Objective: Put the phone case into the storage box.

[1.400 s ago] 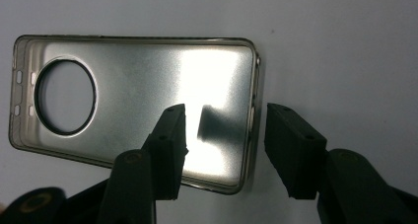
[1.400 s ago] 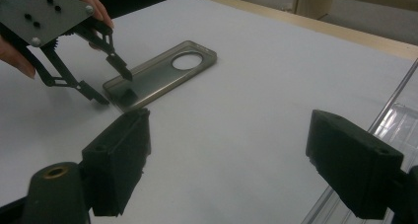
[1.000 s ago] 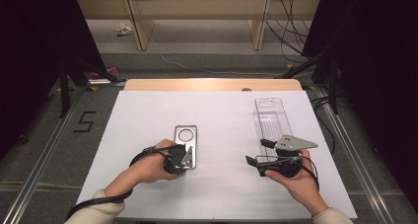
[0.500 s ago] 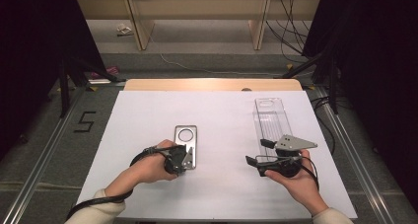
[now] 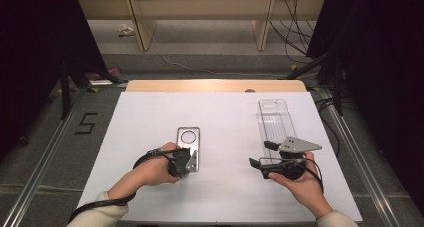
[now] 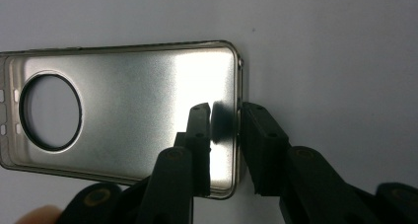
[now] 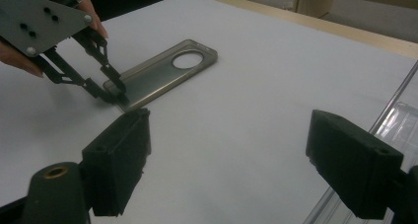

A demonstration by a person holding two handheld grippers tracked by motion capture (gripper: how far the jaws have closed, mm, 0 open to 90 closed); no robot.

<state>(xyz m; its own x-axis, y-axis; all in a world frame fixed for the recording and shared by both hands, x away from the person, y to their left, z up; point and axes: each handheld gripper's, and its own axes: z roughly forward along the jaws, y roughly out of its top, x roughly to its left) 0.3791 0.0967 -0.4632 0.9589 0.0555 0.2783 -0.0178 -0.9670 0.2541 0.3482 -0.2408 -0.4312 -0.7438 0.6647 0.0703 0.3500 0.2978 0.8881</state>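
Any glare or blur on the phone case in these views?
Left gripper view: a bright glare band runs across the metallic phone case, a finger's dark reflection shows in it, and the near fingers are soft. Right gripper view: its own fingers blur; the case is fairly sharp. High view: even light, dark surroundings.

Left claw [image 5: 189, 159] at phone case [image 5: 188, 143]

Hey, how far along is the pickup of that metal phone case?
Done: the left hand-held gripper straddles the phone case's side rim. In hand: its jaws have just been closing on that rim. Left: lifting it; the case lies flat, and the right hand-held gripper waits open.
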